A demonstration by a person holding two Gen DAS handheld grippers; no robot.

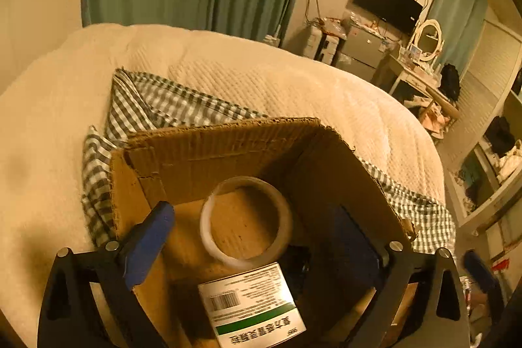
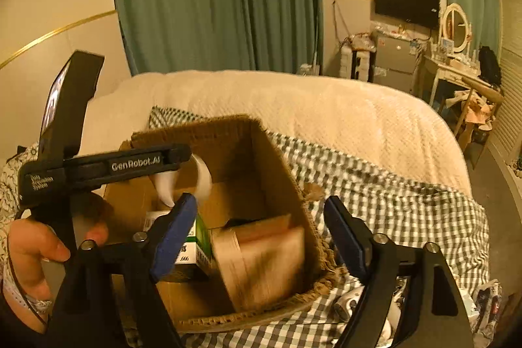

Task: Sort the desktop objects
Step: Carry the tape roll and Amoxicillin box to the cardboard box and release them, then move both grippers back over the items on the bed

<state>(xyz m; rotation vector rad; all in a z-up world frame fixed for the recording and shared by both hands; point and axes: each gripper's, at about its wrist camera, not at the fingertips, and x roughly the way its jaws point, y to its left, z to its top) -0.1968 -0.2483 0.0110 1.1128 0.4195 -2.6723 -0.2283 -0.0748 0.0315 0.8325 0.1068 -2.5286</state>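
Both views are dim with a warm amber cast. Deep shadow fills the brown cardboard box (image 1: 228,152). The clear tape roll (image 1: 246,220) and the tan packet (image 2: 267,263) are motion-blurred. Fisheye bending curves the edges, and the corners are black.

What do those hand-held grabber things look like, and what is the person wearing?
Each is a black frame with two fingers faced in blue pads and fixed with silver bolts: the left gripper and the right gripper. Seen from the right wrist camera, the left one's bar carries white lettering reading GenRobot.AI. The hand holding it shows a pale patterned sleeve and something pale around the wrist.
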